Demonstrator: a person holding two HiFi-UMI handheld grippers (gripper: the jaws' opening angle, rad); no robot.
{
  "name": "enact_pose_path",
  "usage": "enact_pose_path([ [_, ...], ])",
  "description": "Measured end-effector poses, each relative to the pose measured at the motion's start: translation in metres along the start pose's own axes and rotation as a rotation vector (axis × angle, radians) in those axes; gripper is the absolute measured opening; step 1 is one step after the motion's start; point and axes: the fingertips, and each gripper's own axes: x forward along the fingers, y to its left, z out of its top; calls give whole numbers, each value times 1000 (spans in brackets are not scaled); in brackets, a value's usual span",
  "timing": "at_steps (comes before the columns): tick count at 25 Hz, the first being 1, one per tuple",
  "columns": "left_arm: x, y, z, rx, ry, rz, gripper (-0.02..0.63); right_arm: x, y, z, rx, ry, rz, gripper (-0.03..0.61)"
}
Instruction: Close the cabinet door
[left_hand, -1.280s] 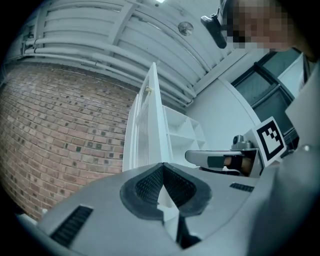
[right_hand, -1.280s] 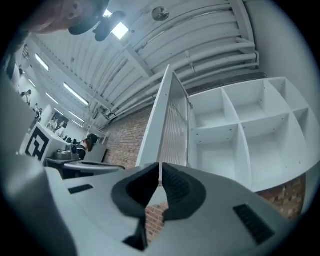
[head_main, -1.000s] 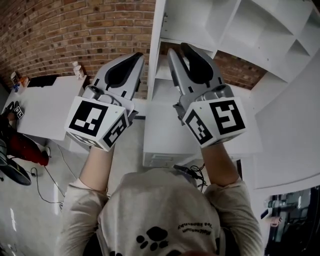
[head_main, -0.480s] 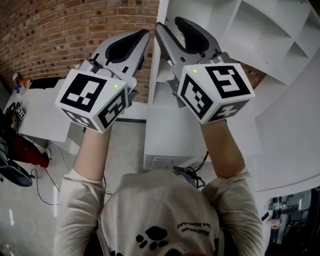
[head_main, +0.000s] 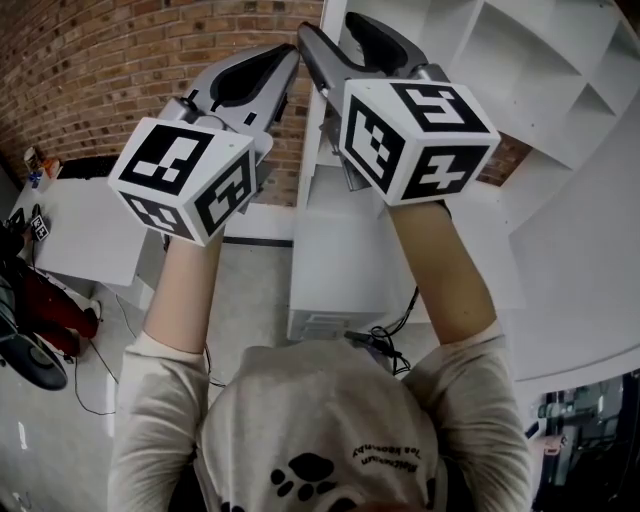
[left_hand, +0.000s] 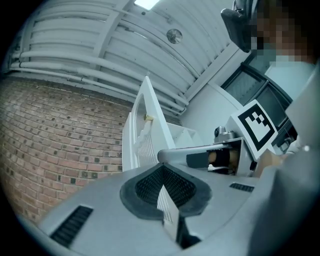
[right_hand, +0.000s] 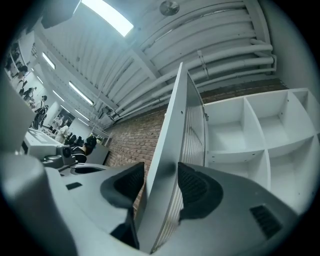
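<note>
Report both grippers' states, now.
Left gripper: shut on the cabinet door edge.
Right gripper: open, its jaws have just been opening, with the door edge between them, unclamped.

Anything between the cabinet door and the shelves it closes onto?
No loose object shows between the cabinet door and the open shelves. But the right hand-held gripper straddles the door's edge, its jaws having just opened, one jaw on the shelf side; the left hand-held gripper clamps that door too.

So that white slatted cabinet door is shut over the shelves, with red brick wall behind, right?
Not shut: the white slatted cabinet door stands open, edge-on, leaving the white shelves exposed, as the right gripper view shows. The red brick wall is behind.
</note>
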Motion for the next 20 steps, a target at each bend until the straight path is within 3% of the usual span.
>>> enact_pose_path([
  [9, 6, 2, -13, -26, 8, -22, 9, 4, -5, -9, 16, 4, -43, 187],
  [20, 18, -12, -20, -54, -18, -104, 9, -6, -16, -9, 18, 23, -62, 176],
])
